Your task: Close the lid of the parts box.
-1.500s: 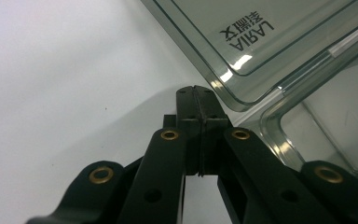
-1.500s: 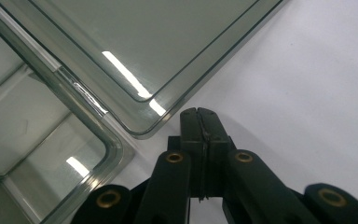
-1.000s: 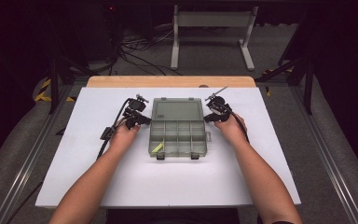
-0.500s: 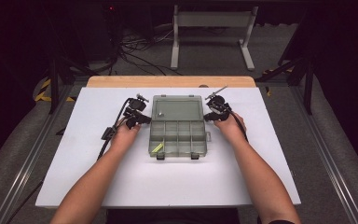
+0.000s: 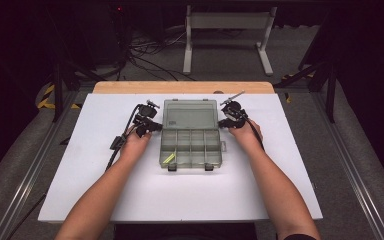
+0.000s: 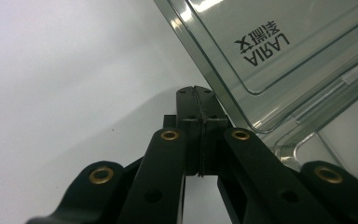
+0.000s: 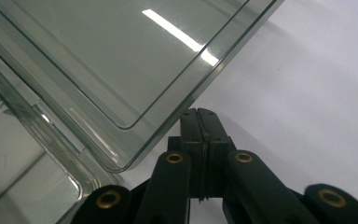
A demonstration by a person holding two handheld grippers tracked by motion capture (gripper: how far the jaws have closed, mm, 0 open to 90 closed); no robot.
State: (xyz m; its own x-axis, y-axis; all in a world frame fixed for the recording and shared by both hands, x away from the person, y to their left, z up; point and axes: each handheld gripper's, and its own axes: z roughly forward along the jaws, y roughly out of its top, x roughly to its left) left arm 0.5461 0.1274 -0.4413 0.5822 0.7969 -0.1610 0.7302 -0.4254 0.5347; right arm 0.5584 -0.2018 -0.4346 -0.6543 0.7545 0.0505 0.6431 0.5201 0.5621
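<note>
Two tools flank a clear compartment box [image 5: 190,134] lying in the middle of the white table [image 5: 95,190], its lid [image 5: 189,114] swung open toward the far edge. The left tool [image 5: 150,127] sits just beside the box's left side near the hinge line, the right tool [image 5: 226,122] just beside its right side. In both gripper views the black jaws are pressed fully together with nothing between them, each tip [image 6: 196,93] resting on the table next to the lid's rim [image 7: 177,112]. Placed like this, the closed tips look ready to nudge or lift the lid from both sides at once, probably to fold it shut. A small yellow-green piece [image 5: 168,159] lies in a front compartment. Cables trail from the left tool, away from the box, and nothing blocks the lid's swing.
</note>
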